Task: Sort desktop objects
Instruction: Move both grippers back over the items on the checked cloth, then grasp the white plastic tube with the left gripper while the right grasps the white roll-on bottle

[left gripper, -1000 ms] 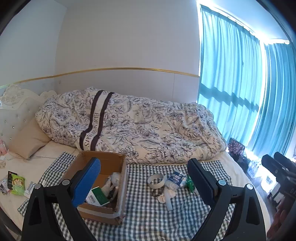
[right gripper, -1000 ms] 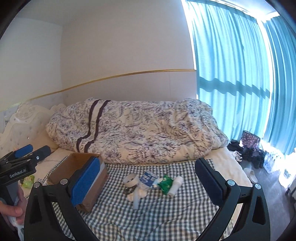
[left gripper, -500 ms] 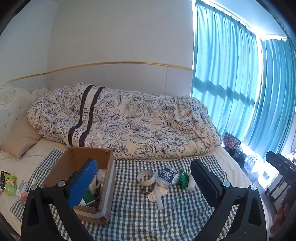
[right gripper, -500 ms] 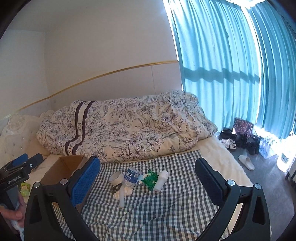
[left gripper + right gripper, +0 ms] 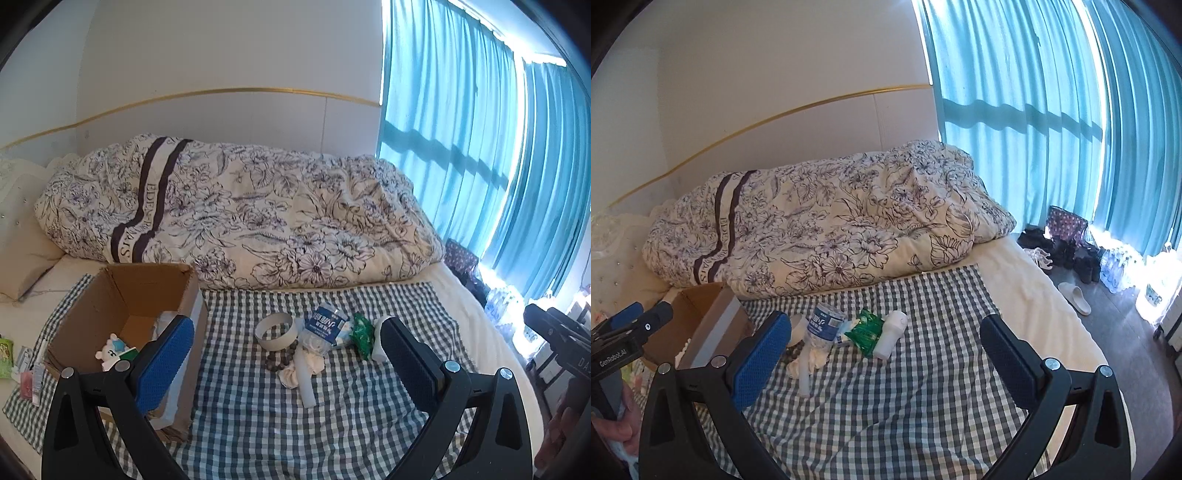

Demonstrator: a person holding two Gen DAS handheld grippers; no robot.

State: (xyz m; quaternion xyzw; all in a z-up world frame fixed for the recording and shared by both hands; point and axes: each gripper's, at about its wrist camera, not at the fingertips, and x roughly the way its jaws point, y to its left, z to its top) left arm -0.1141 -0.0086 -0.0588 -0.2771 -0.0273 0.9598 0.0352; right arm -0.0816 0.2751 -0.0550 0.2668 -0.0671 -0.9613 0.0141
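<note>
Cardboard box (image 5: pixel 140 295) sits open at the left end of the checked cloth (image 5: pixel 332 424) on the bed, a small white bear toy (image 5: pixel 110 349) inside. Right of it, a cluster on the cloth: white tape ring (image 5: pixel 276 331), bead bracelet (image 5: pixel 282 360) just in front of it, crumpled water bottle (image 5: pixel 325 328) with a blue label, writing too small to read, green packet (image 5: pixel 362 334), white tube (image 5: pixel 891 334) touching the packet. Behind, a flowered duvet (image 5: pixel 240 214) with a dark stripe reading "EDEN PARIS". Left gripper (image 5: pixel 286 360) spread wide, empty, above the cloth. Right gripper (image 5: pixel 886 360) also wide apart, holding nothing. In the right wrist view the left tool's body shows "GenRobot.AI". Blue curtains (image 5: pixel 1052 110) on the right.
</note>
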